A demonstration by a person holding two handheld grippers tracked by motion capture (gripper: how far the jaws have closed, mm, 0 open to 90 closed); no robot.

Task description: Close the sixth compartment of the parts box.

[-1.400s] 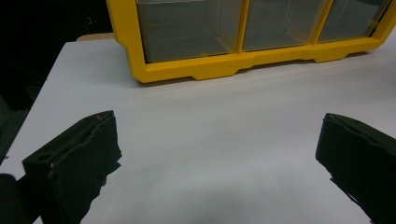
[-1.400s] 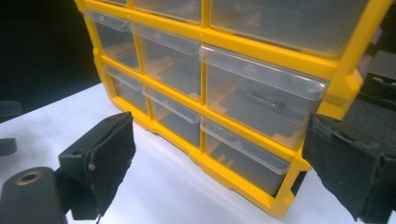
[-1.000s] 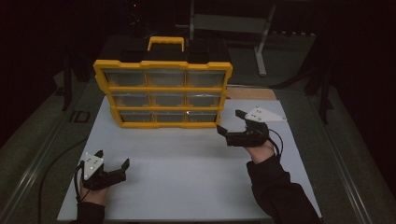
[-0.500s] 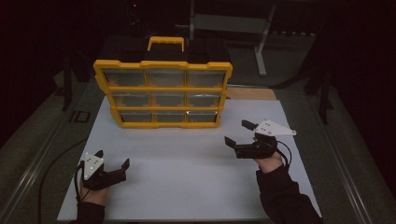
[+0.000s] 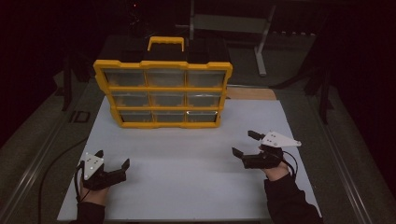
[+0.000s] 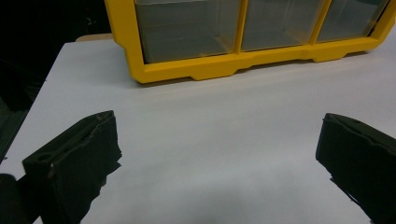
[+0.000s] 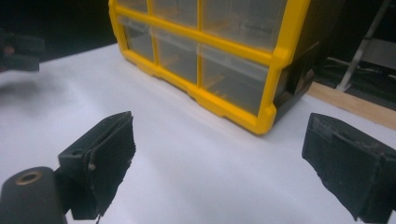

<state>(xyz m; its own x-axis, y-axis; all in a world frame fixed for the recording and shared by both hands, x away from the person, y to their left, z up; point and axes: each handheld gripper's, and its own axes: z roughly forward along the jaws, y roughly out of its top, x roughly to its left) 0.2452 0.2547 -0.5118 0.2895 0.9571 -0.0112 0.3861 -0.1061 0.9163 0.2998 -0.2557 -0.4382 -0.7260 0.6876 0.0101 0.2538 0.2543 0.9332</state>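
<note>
Both your grippers, left gripper point(image 5: 112, 164) and right gripper point(image 5: 243, 145), are hovering wide-jawed and empty over bare white board point(image 5: 187, 163), well apart from the yellow drawer cabinet point(image 5: 163, 93).

A white sheet point(image 5: 187, 186) covers the middle of a grey table point(image 5: 42, 140). Touching the sheet's far right edge lies a wooden board point(image 5: 250, 94). Farther behind the sheet stands a grey metal frame point(image 5: 261, 51). Just left of the sheet sits a small dark square point(image 5: 80, 116).
</note>
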